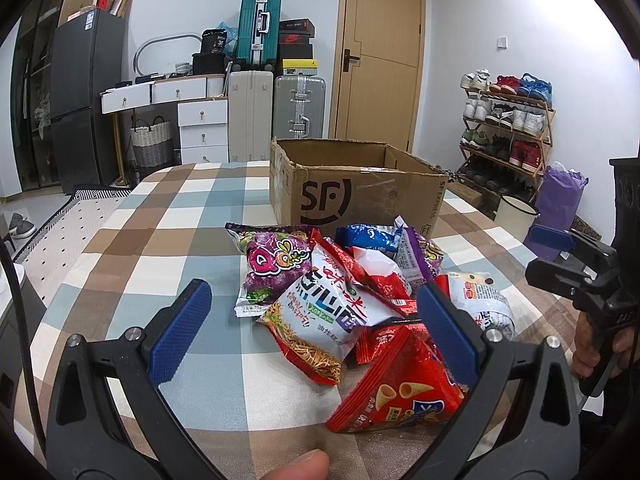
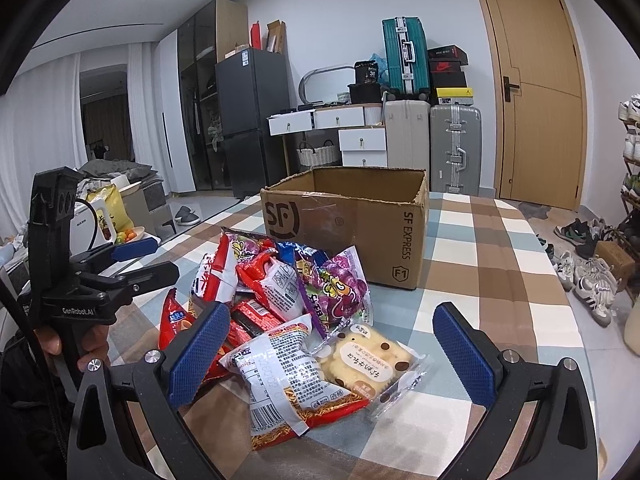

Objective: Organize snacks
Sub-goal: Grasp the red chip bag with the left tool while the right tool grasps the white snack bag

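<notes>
Snacks [image 2: 280, 320]: all heaped loose on table [image 1: 160, 240] — none sorted.
Box [image 1: 352, 196]: looks empty.
Left hand-held gripper [image 1: 316, 320]: spread, holding nothing.
Right hand-held gripper [image 2: 332, 348]: spread, holding nothing.

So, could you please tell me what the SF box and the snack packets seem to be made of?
SF box: brown corrugated cardboard, matte, with frayed, dented rims and clear tape on its front. Snack packets: thin printed plastic film, glossy and crinkled. The bun wrapper looks like clear film, since the yellow bun shows through.
</notes>
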A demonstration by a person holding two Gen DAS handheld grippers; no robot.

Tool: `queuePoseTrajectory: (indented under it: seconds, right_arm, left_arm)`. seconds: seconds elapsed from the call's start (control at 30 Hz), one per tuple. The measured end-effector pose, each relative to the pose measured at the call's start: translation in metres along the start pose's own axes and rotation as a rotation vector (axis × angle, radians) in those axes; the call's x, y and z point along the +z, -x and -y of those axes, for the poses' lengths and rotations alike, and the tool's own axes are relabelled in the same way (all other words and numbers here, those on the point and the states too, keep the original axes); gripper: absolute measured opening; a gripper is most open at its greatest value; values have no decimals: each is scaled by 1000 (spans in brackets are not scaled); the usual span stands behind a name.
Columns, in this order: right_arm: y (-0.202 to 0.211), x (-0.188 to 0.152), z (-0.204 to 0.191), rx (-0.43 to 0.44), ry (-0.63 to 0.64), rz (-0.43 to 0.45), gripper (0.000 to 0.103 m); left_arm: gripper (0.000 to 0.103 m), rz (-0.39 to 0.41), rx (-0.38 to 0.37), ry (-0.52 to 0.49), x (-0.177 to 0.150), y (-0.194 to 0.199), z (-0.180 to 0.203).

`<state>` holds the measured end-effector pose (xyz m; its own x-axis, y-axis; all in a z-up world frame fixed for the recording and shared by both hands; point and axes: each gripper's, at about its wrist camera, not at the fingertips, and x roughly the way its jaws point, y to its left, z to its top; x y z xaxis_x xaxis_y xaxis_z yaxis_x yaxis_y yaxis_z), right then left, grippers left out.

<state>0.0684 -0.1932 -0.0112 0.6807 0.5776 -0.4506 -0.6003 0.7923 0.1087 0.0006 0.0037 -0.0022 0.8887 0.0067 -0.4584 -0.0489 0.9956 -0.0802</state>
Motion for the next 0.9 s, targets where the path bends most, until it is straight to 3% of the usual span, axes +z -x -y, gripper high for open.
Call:
queuePoseTrajectory:
  seconds: [0.4, 0.57, 0.7, 0.9]
  right_arm:
    - [-5, 3, 2, -5, -15, -52, 103]
    - [-11, 1, 1, 1, -16, -131, 103]
    - [-16, -2, 2, 63, -46, -201, 103]
    - [-24, -8, -8, 107, -18, -262, 102]
  left_arm:
    - [102, 6, 5, -7, 0, 3, 0]
    - [102, -64, -31, -36, -3, 3, 9]
    - [102, -127, -68, -53, -8, 0, 15]
    - [92, -182, -107, -86, -16, -3, 26]
